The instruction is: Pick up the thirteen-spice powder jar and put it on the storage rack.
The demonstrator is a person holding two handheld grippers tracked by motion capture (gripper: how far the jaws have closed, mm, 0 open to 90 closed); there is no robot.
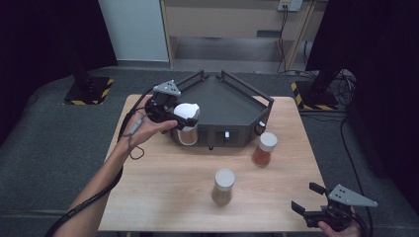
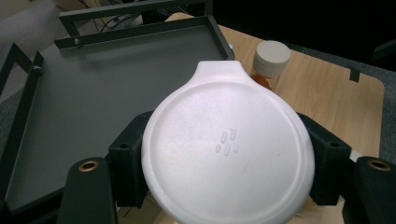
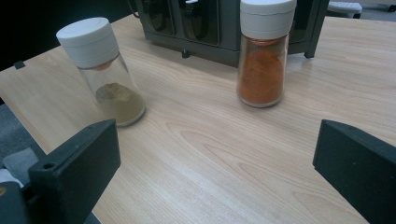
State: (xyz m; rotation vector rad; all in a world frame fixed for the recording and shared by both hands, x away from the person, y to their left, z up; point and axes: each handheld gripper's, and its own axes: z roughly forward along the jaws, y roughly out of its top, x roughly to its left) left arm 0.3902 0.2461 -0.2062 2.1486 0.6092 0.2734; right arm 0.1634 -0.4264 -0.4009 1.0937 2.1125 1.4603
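My left gripper (image 1: 182, 117) is shut on the white lid (image 2: 224, 116) of a glass spice jar (image 1: 188, 134), held at the front left corner of a dark grey tray rack (image 1: 232, 94). The left gripper view looks down on the lid, with a black jaw pressed against each side and the tray floor (image 2: 93, 102) beyond. An orange-powder jar (image 1: 264, 148) stands by the rack's front right corner. An olive-powder jar (image 1: 223, 186) stands mid-table. My right gripper (image 1: 305, 196) is open near the table's front right corner, its jaws wide apart and pointing toward both jars (image 3: 264, 51) (image 3: 100, 70).
The wooden table (image 1: 163, 187) has bare room at front left and between the jars. The rack has raised rails (image 2: 140, 30) on its back edges and a panelled front (image 3: 210, 28). Beyond the table lie grey floor, stand bases and cables.
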